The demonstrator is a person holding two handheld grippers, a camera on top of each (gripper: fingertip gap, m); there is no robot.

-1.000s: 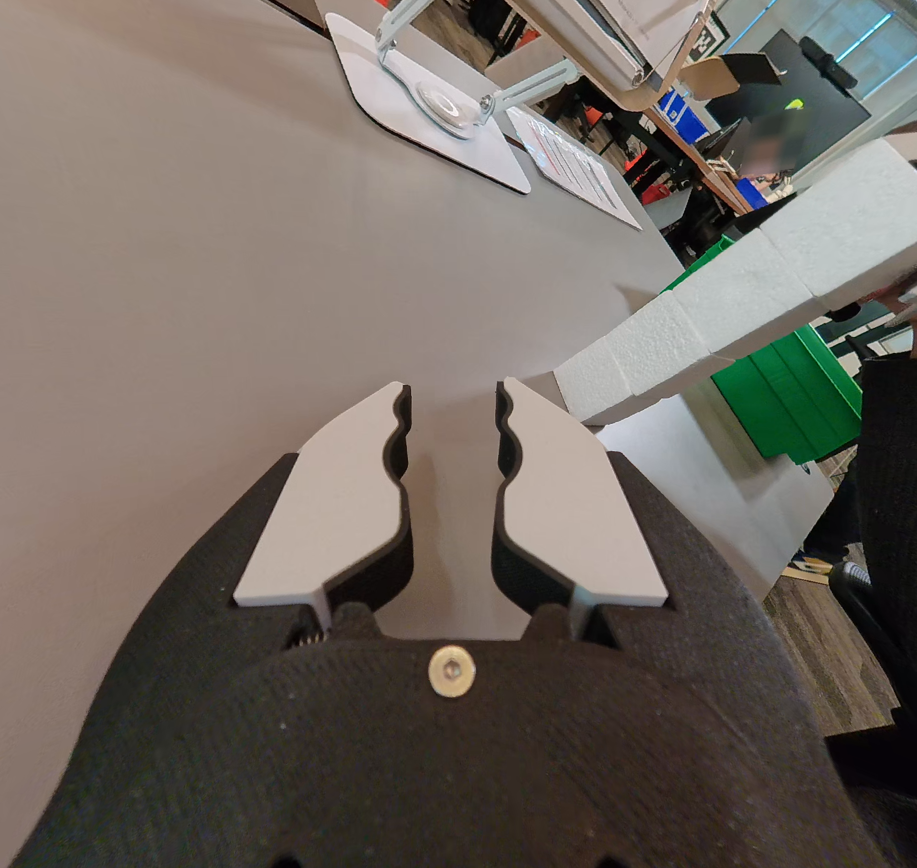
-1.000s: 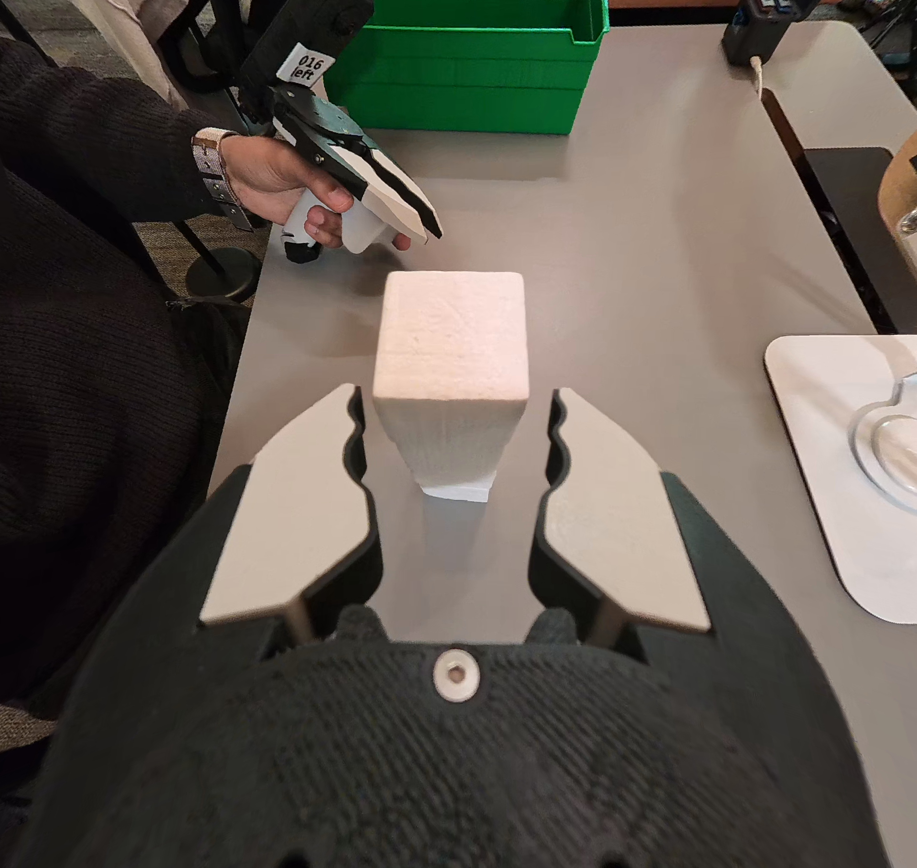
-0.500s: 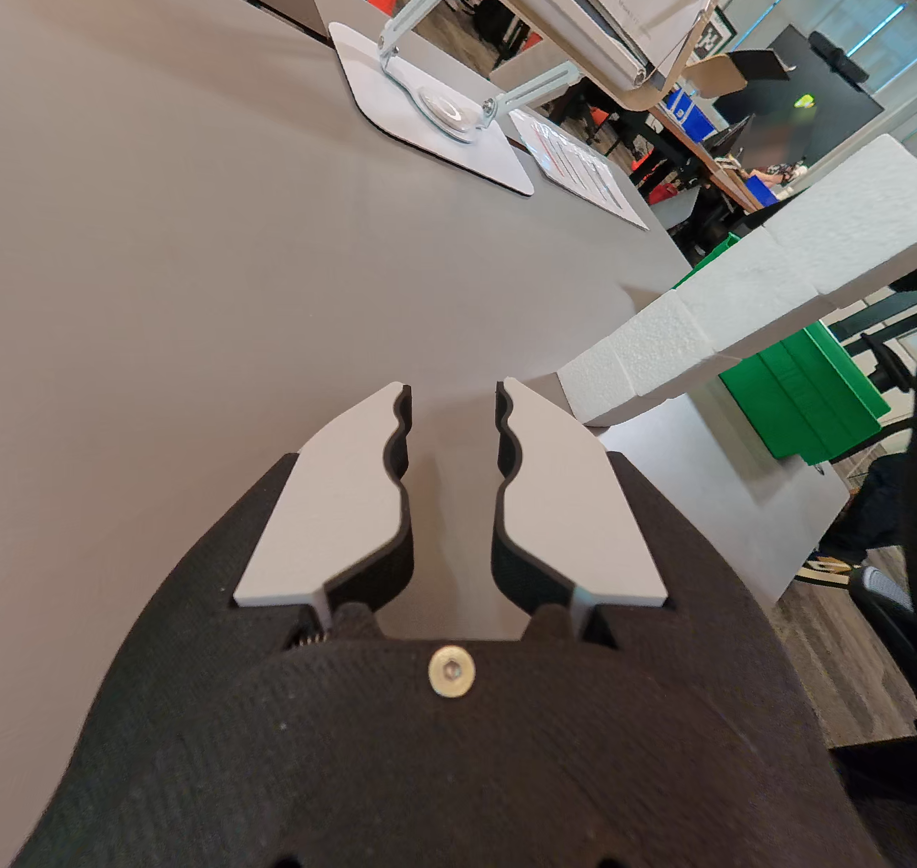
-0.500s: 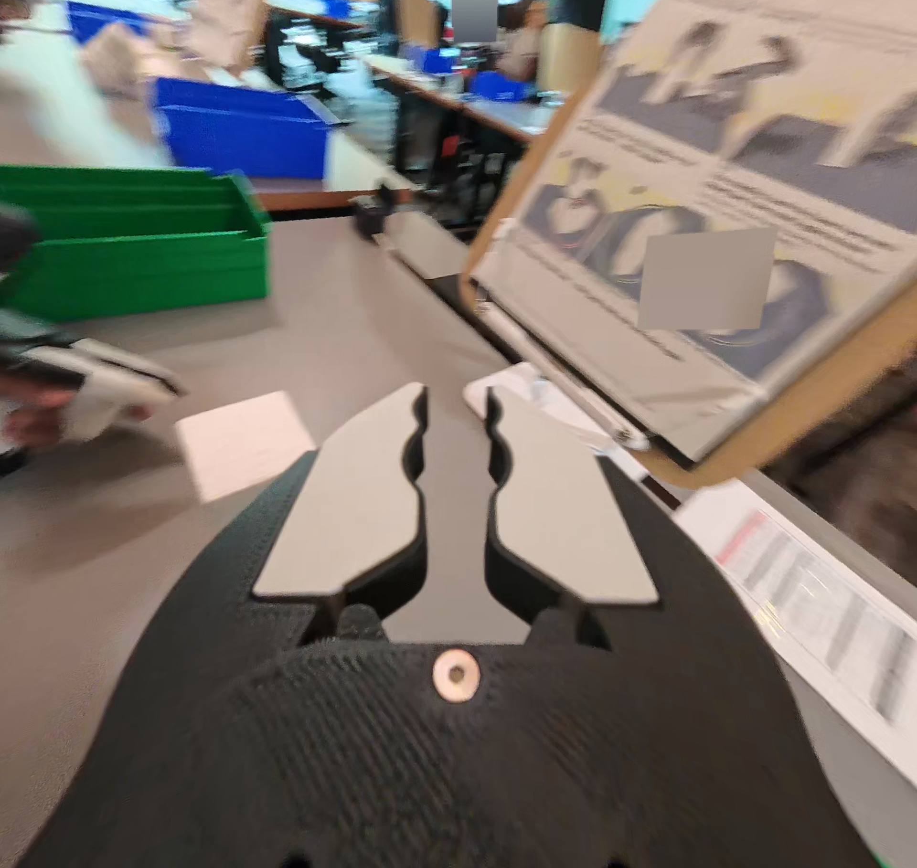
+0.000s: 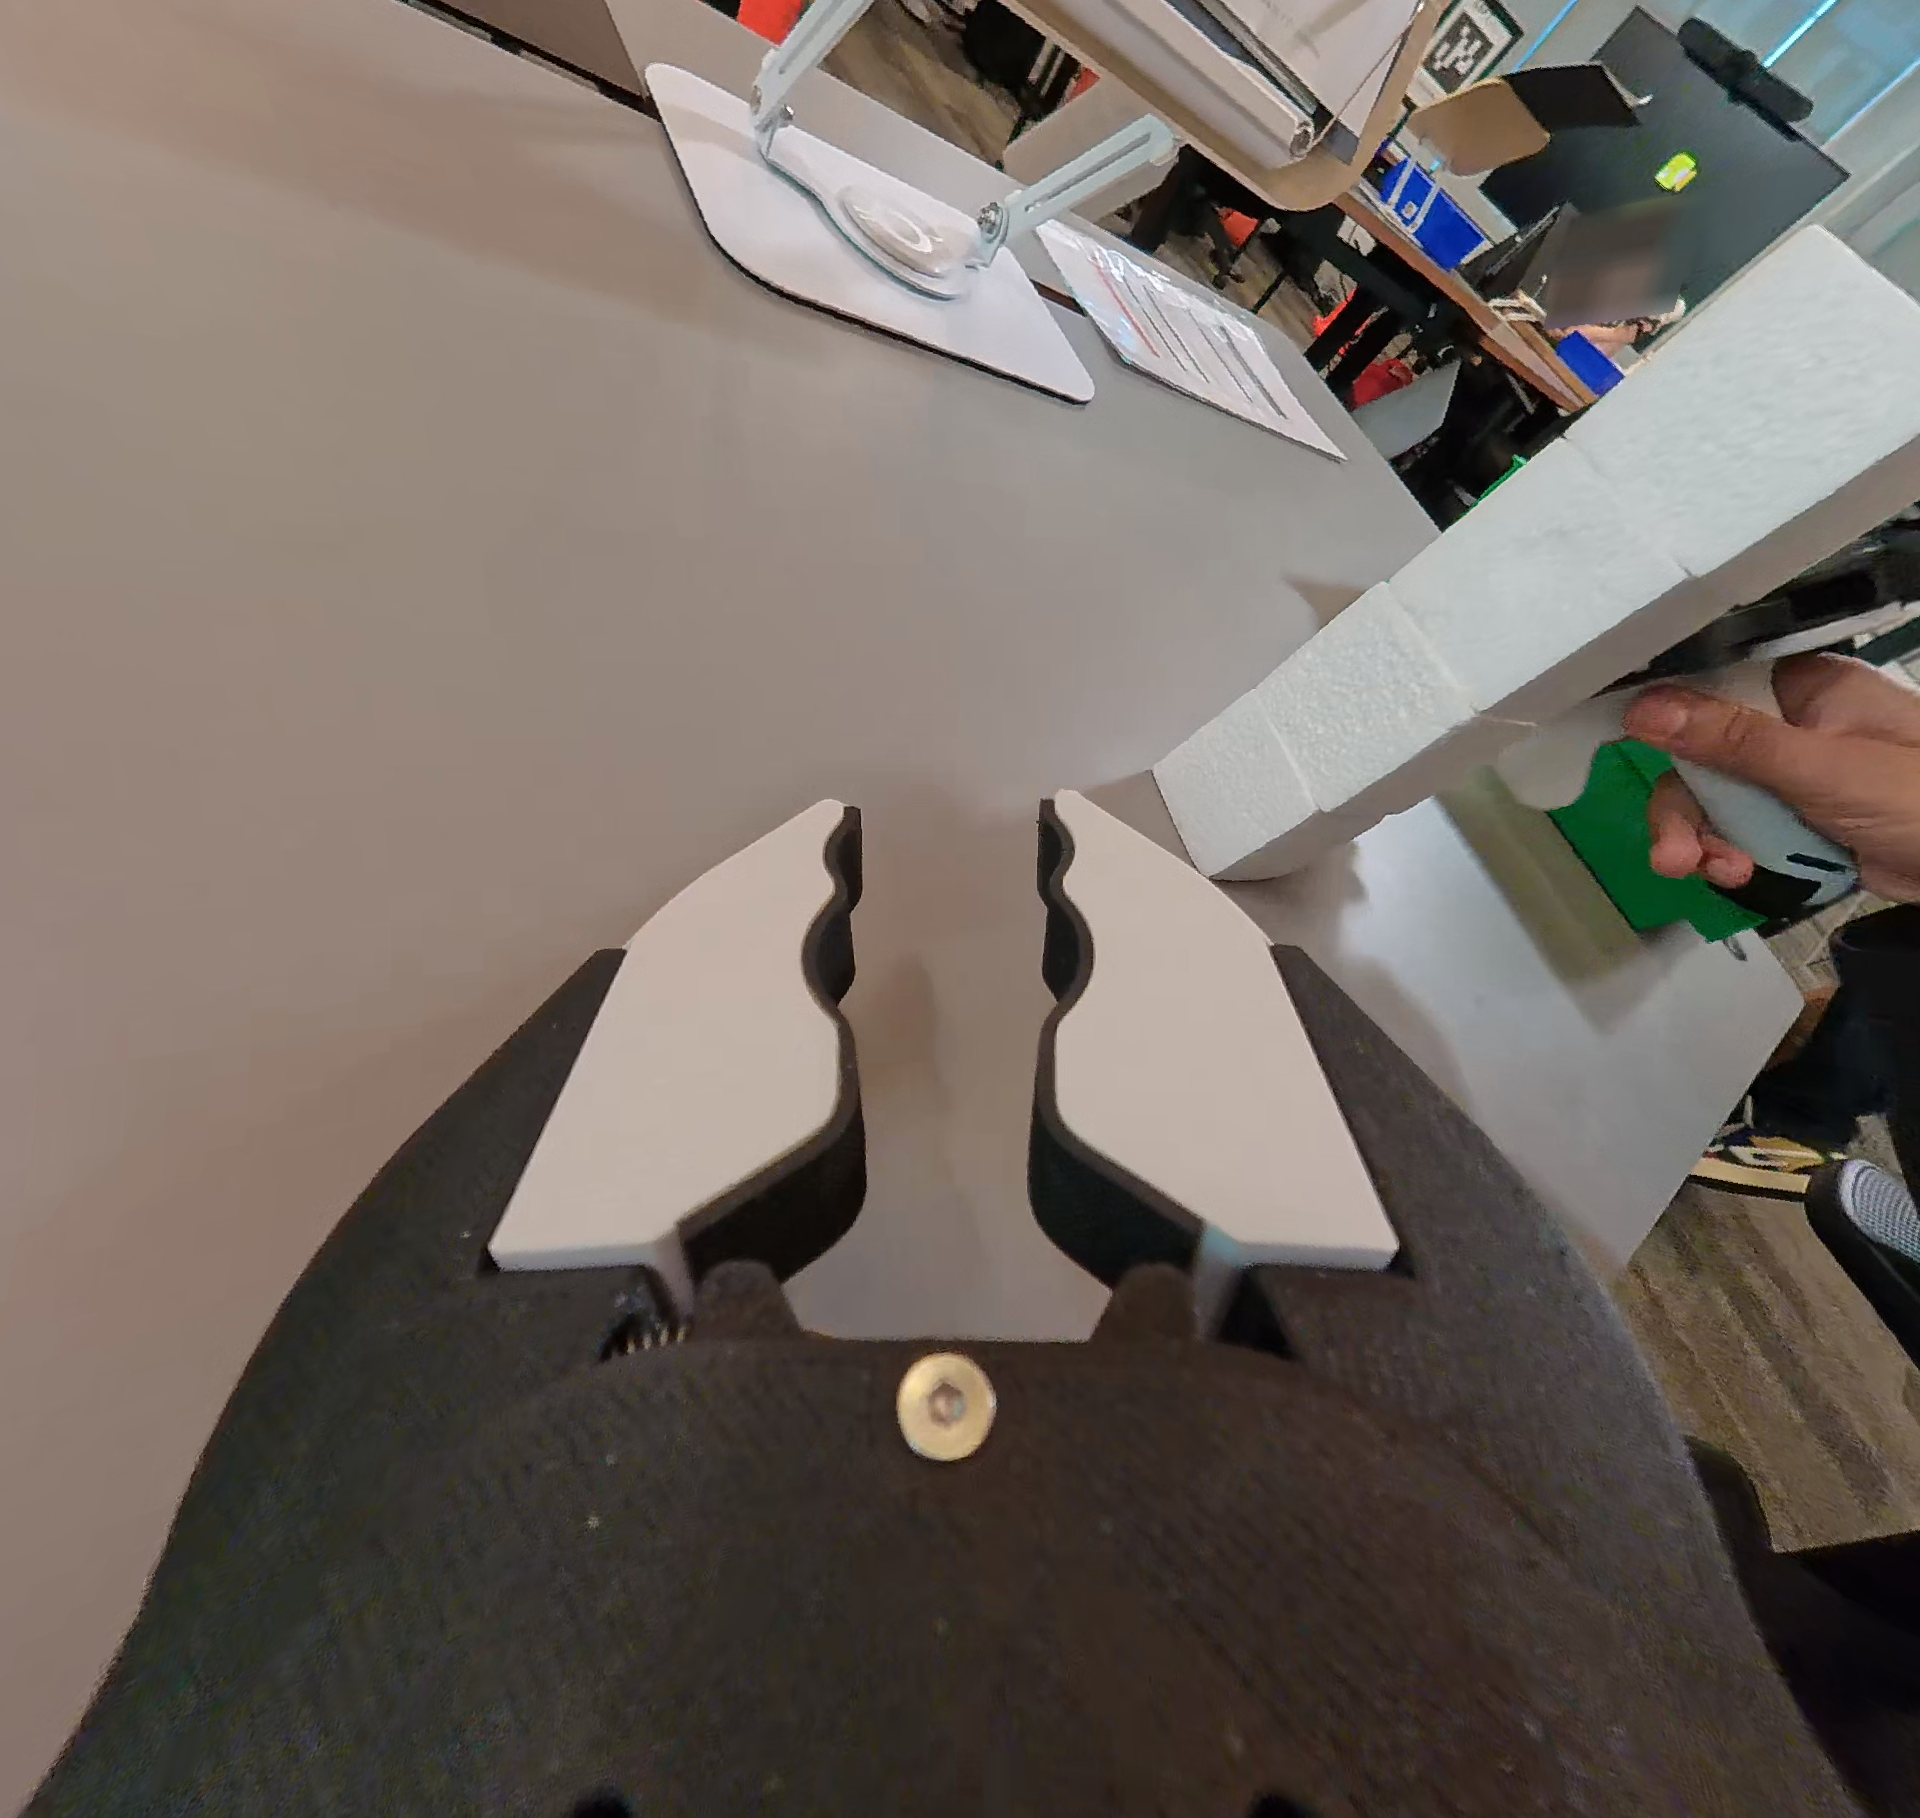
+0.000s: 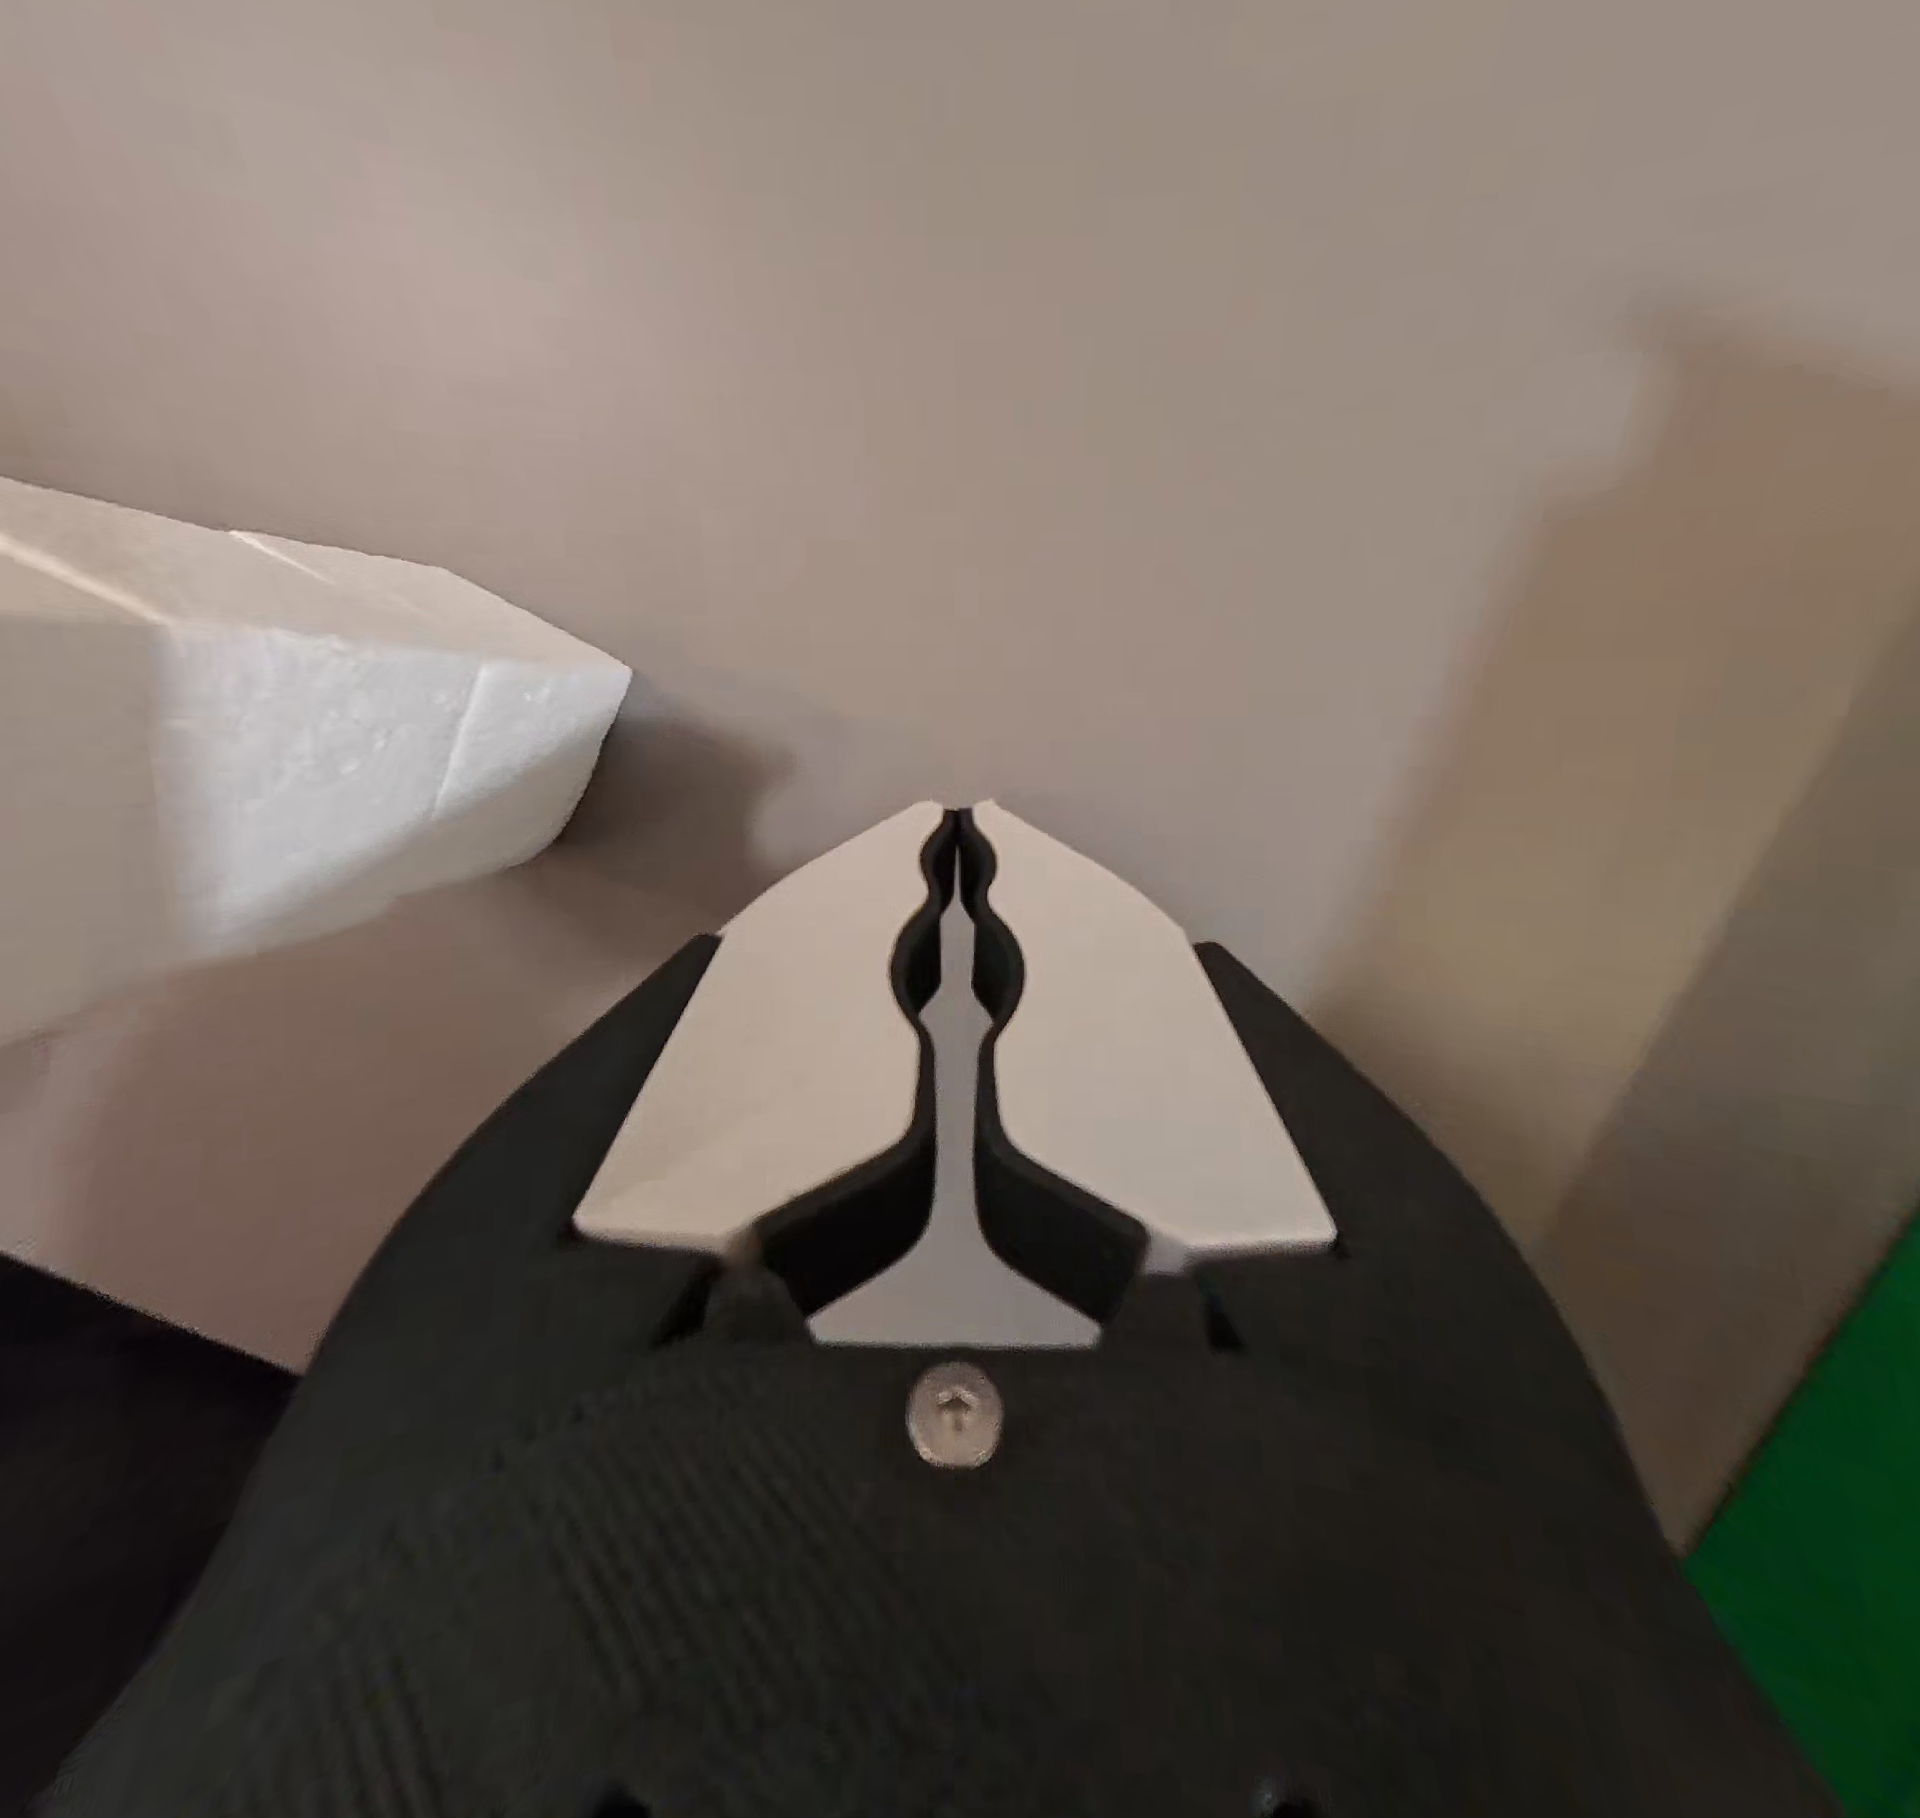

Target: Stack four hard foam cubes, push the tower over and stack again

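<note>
A tall white foam block [image 5: 1507,646] stands on the grey table [image 5: 520,542], to the right of my left gripper [image 5: 948,812]. My left gripper is open and empty, low over the bare table, its fingers a short way from the block's base. In the right wrist view my right gripper [image 6: 956,810] is shut and empty, its tips together and pointing down at the table just right of the foam block [image 6: 291,729]. A hand [image 5: 1787,760] holding the right gripper shows beside the block in the left wrist view.
A white stand base [image 5: 873,241] with metal arms holding a board sits at the far side, with a printed sheet [image 5: 1184,334] next to it. A green bin [image 5: 1621,833] stands behind the block and also shows in the right wrist view [image 6: 1829,1508]. The table edge runs along the right. Tip to tip, the grippers are about 30 cm apart.
My right gripper, open around the foam block a second ago, swung away while closing, and now points down beside the block, shut. The left gripper has barely moved.
</note>
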